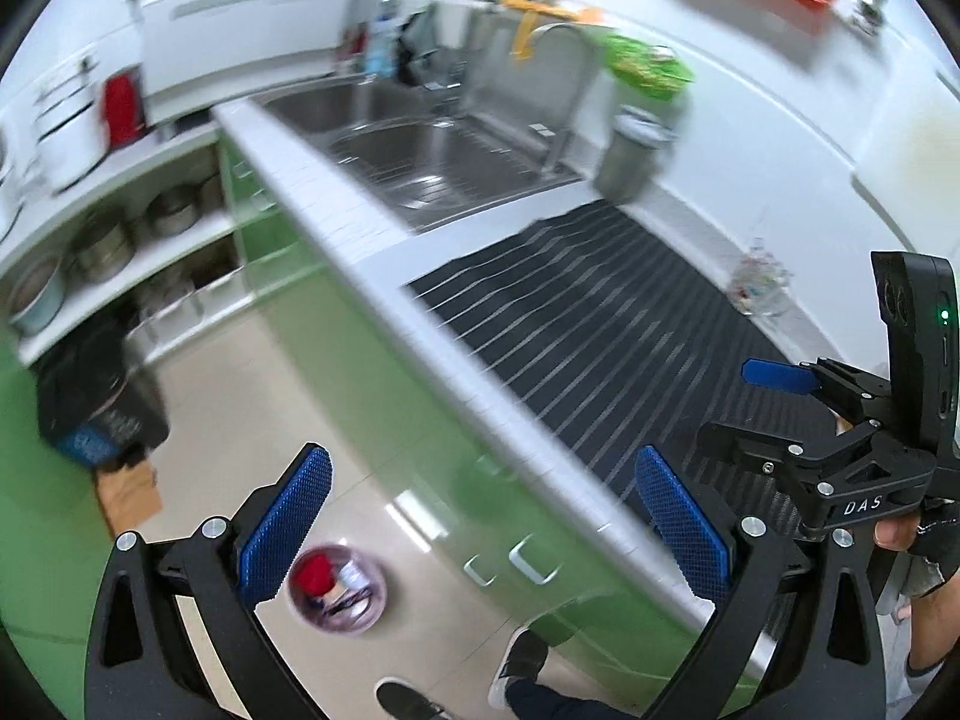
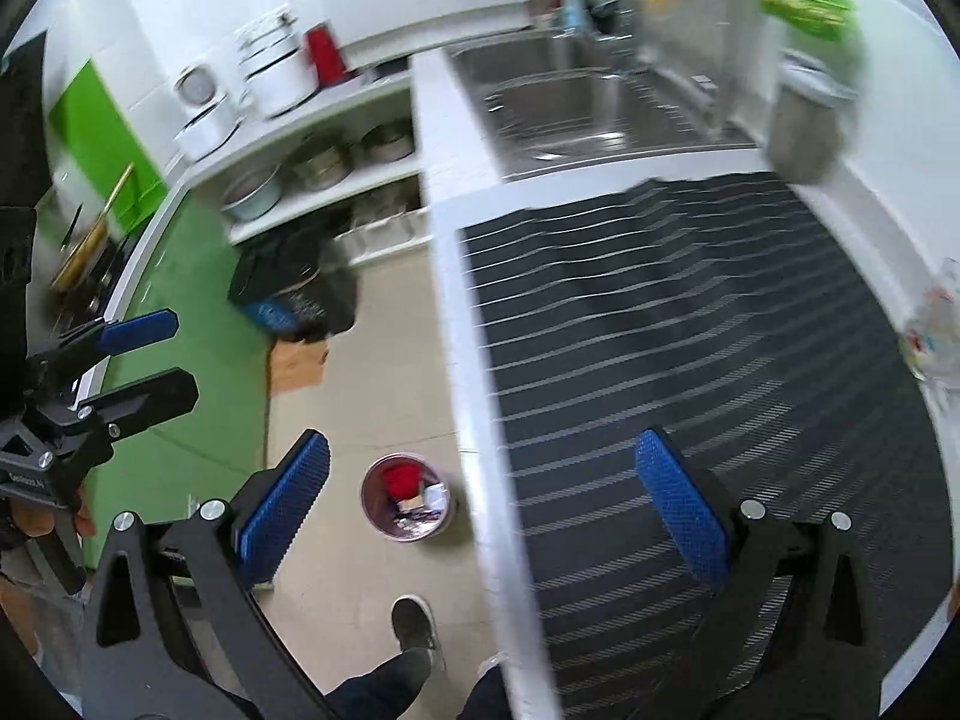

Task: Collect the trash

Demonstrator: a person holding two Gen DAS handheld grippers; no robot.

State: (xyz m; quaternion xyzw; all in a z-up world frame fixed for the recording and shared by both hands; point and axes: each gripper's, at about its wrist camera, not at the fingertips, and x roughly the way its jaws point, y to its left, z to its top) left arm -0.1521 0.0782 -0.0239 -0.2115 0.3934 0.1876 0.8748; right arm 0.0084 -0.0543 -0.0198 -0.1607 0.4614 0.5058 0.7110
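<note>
A small pink trash bin (image 1: 336, 591) (image 2: 408, 498) stands on the tiled floor beside the green cabinets, holding a red item and some wrappers. A crumpled clear plastic wrapper (image 1: 759, 285) (image 2: 936, 324) lies on the white counter by the wall, past the striped mat. My left gripper (image 1: 486, 528) (image 2: 180, 357) hangs open and empty above the floor and counter edge. Over the dark striped mat (image 1: 600, 324) (image 2: 690, 330), my right gripper (image 2: 483, 507) (image 1: 726, 405) is open with nothing between its blue pads.
A steel sink (image 1: 432, 138) sits beyond the mat, with a steel canister (image 1: 630, 156) and a green packet (image 1: 648, 63) to its right. Open shelves (image 2: 336, 180) hold pots. A black bag (image 2: 294, 294) and cardboard lie on the floor. A person's shoes (image 2: 414, 624) are below.
</note>
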